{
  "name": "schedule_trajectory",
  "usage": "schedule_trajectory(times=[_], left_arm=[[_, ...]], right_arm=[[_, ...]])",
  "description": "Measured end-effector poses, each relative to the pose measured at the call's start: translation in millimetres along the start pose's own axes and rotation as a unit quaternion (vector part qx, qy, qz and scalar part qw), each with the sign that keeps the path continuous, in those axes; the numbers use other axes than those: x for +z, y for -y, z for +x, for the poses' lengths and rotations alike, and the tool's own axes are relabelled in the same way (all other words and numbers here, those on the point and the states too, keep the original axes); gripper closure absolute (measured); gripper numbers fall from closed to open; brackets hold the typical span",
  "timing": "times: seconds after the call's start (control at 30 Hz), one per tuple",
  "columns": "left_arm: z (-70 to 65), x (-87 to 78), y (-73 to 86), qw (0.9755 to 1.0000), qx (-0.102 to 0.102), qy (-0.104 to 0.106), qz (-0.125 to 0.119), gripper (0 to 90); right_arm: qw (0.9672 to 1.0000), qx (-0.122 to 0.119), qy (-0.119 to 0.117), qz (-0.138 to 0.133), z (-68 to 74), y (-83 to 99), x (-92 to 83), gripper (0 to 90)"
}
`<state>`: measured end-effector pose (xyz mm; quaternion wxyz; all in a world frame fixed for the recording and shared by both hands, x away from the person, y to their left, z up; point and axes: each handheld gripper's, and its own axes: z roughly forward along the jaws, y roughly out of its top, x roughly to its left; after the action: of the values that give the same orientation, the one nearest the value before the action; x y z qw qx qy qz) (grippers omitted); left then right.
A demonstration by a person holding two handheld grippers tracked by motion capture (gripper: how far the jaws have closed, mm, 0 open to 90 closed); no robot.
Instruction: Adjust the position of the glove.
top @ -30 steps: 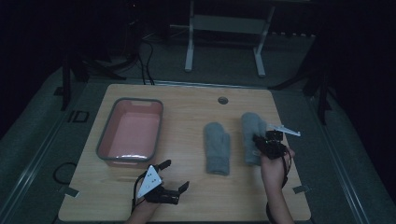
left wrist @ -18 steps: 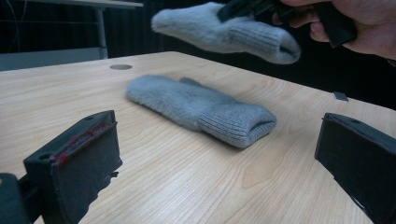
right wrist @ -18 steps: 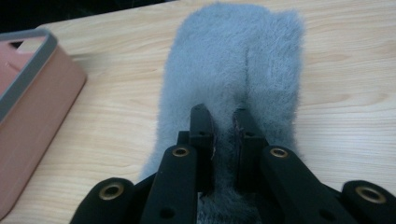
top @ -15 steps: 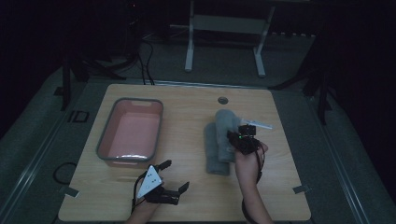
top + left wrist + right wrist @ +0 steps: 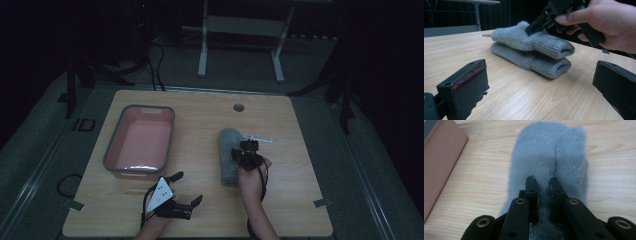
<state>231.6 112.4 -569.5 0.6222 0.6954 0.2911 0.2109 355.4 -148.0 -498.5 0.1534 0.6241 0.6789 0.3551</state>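
- The right gripper point(image 5: 246, 150) pinches the top mitten point(image 5: 531, 40); its jaws stand narrow, with a fold of grey fleece between the pads, as the right gripper view shows point(image 5: 544, 188).
- That top mitten lies stacked on the bottom mitten point(image 5: 534, 61), both fuzzy grey with ribbed cuffs. In the left gripper view the two cuffs point toward the camera, the upper one set slightly back and to the right of the lower.
- In the high view the stack point(image 5: 231, 155) sits on the table point(image 5: 290, 200), right of centre, well apart from the bin point(image 5: 140, 142).
- The right hand point(image 5: 604, 22) wraps the gripper's handle, with the jaws angled down onto the fleece from the cuff end.
- The left gripper point(image 5: 177, 192) hovers low near the table's front edge, just in front of the bin's near corner. Its jaws are wide apart with nothing between them; in its own view point(image 5: 541, 82) the bare wood and the mittens show through the gap.
- The bin is pink inside with a grey rim and stands on the table's left half; its edge also shows at the left of the right gripper view point(image 5: 439, 157).
- A small round hole point(image 5: 238, 107) sits in the tabletop behind the mittens.
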Motion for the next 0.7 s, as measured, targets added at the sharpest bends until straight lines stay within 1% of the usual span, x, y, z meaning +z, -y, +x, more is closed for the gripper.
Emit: schedule_trajectory(times=[0.07, 0.1, 0.27, 0.37, 0.4, 0.47, 0.57, 0.63, 0.7], left_arm=[[0.0, 0.1, 0.0, 1.0, 0.0, 0.0, 0.0, 0.2], [0.0, 0.1, 0.0, 1.0, 0.0, 0.0, 0.0, 0.2], [0.0, 0.1, 0.0, 1.0, 0.0, 0.0, 0.0, 0.2], [0.0, 0.2, 0.0, 1.0, -0.002, 0.0, 0.0, 0.2], [0.0, 0.2, 0.0, 1.0, -0.001, 0.0, 0.0, 0.2], [0.0, 0.3, 0.0, 1.0, -0.001, 0.0, 0.0, 0.2], [0.1, 0.4, 0.0, 1.0, -0.002, 0.0, 0.0, 0.2], [0.2, 0.5, 0.0, 1.0, -0.002, -0.001, 0.0, 0.3], [0.3, 0.3, 0.0, 1.0, -0.003, -0.001, 0.0, 0.2]], right_arm=[[1.0, 0.004, -0.004, 0.003, 0.1, 1.9, 2.3, 80.1], [1.0, -0.002, -0.001, 0.001, 1.3, 2.9, 3.5, 79.7], [1.0, -0.007, 0.001, 0.007, 3.3, 7.0, 8.7, 77.5], [0.9999, -0.006, 0.0, 0.01, 2.5, 10.0, 11.3, 76.6], [0.9999, -0.001, -0.006, 0.011, 0.3, 13.1, 14.8, 75.6], [0.9999, -0.003, -0.005, 0.012, -0.8, 14.9, 17.7, 74.7], [0.9999, -0.003, -0.004, 0.01, -0.8, 15.3, 18.3, 72.5], [0.9999, -0.001, -0.009, 0.009, -0.6, 14.7, 17.3, 69.8], [0.9998, -0.004, -0.018, 0.003, -0.6, 12.7, 12.7, 65.7]])
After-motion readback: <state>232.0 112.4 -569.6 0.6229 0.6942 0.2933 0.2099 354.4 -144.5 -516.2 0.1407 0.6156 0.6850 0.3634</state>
